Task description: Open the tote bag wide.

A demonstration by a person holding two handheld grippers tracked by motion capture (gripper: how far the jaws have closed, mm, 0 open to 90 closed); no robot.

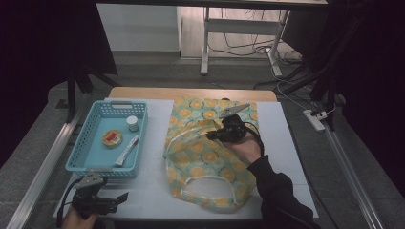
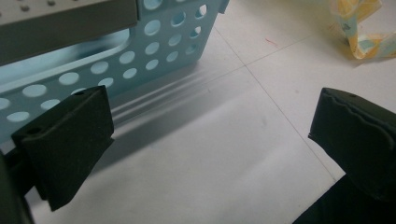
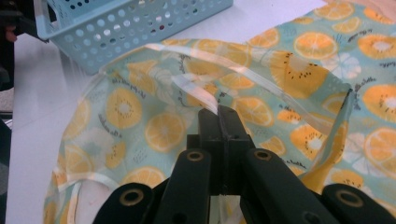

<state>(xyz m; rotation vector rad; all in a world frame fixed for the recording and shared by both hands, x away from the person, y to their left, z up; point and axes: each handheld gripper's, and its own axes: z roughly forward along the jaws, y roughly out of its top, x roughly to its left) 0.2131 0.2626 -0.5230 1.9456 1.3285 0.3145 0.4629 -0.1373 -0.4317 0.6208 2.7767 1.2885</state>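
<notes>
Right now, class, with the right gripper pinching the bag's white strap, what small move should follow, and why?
Probably lift the right gripper a little. Its jaws are shut on the white strap of the fruit-print bag, which lies flat on the table; raising it would open the mouth. The left gripper stands open beside the blue basket.

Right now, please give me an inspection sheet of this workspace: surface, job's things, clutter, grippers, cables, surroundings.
Surface: white table top, wooden edge at the far side.
Job's things: orange-print cloth bag lying on the table, one white strap lifted; blue basket holding a small jar, a round tin and a sachet.
Clutter: nothing seen.
Grippers: left gripper open, near the basket's corner; right gripper shut on the strap.
Cables: several on the floor behind the table, plus a power strip.
Surroundings: dark, another table's legs beyond.
</notes>
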